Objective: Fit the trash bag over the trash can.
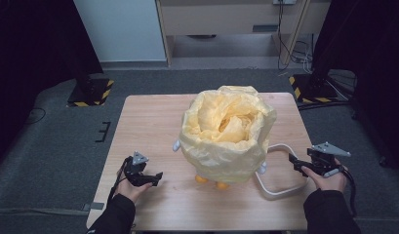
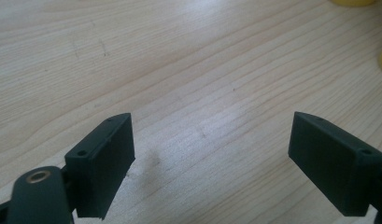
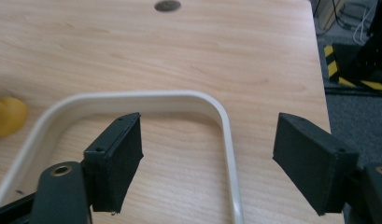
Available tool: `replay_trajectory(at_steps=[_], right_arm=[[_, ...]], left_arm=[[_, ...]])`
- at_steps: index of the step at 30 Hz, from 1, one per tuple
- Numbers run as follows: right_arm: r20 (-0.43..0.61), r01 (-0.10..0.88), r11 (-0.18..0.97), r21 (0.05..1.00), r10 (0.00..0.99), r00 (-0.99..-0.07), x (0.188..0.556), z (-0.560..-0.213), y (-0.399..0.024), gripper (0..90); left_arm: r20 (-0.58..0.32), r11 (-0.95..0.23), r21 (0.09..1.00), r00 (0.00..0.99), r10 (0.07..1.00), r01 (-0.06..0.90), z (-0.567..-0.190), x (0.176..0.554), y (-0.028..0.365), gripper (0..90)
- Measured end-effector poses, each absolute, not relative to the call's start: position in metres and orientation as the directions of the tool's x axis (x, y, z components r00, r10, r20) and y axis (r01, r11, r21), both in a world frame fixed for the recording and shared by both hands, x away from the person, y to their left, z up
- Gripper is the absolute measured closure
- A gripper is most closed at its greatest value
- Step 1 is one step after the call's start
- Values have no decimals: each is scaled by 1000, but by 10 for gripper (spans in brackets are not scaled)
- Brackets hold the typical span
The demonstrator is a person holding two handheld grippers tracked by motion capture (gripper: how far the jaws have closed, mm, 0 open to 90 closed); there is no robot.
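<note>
A pale yellow plastic bag [image 1: 229,129] billows open over a white container with small yellow feet [image 1: 202,179] in the middle of the wooden table [image 1: 148,122]. The container's white loop handle [image 1: 280,192] lies flat on the table to its right. My left gripper [image 1: 157,178] rests low near the front left, open, over bare wood [image 2: 212,154]; yellow feet [image 2: 352,2] peek in at the top right of its view. My right gripper [image 1: 294,163] hovers at the handle, open. In its view [image 3: 207,158] one bar of the handle [image 3: 228,154] runs between the jaws, which stand clear of it.
Two black stands with yellow-black striped bases sit on the grey floor beyond the table, one at the left [image 1: 92,92] and one at the right [image 1: 311,90]. Cables [image 1: 297,51] trail behind. A dark round hole [image 3: 167,6] marks the tabletop.
</note>
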State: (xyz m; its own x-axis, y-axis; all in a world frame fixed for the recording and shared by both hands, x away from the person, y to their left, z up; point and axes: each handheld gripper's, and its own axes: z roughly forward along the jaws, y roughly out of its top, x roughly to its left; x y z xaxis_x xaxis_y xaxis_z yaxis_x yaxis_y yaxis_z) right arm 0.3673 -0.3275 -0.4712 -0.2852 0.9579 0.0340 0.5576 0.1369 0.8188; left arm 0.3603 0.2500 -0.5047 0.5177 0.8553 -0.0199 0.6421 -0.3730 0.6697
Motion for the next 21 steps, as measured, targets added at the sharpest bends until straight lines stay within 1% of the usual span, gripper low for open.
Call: replay_trajectory(at_steps=[9,16,18,21], right_arm=[[77,695,102,712,972,-222,366,-491,-343,354],[74,759,91,645,981,-180,364,-496,-347,447],[86,776,67,627,984,-154,362,-496,-348,480],[96,797,59,602,985,-145,361,-497,-350,516]], left_arm=[[-12,-408,629,532,847,662,-512,362,248,131],[-17,-412,619,536,844,669,-514,363,248,132],[-16,-415,616,537,844,669,-514,363,248,132],[-17,-417,611,538,843,673,-514,363,247,133]])
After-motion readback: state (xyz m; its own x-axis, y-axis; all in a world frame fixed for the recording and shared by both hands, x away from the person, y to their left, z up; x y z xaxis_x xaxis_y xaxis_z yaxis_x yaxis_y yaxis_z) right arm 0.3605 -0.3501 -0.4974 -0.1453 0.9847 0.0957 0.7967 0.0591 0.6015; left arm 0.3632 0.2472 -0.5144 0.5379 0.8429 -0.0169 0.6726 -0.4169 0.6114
